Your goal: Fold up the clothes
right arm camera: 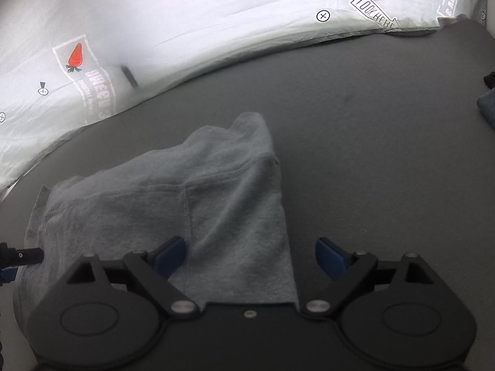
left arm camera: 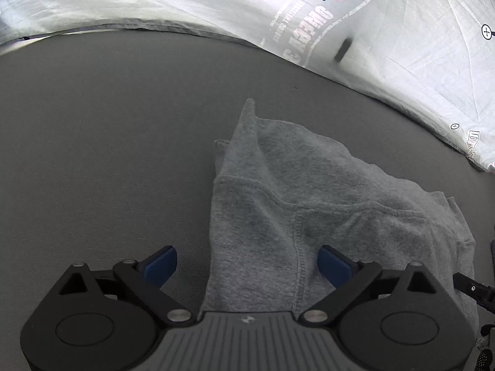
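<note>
— Where were the grey shorts [left arm camera: 309,210]?
— On the dark counter [left arm camera: 108,154], bunched toward twelve o'clock.
— The tongs?
— Left tongs [left arm camera: 247,266] and right tongs [right arm camera: 250,256] both gaped wide, empty. Probably between folds; next, pinch an edge.

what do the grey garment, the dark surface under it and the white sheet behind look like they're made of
Grey garment: soft heathered knit, likely cotton jersey, with stitched seams. Dark surface: matte, finely grained, perhaps felt or foam; hard to tell. White sheet: thin creased fabric or plastic film with printed graphics.
</note>
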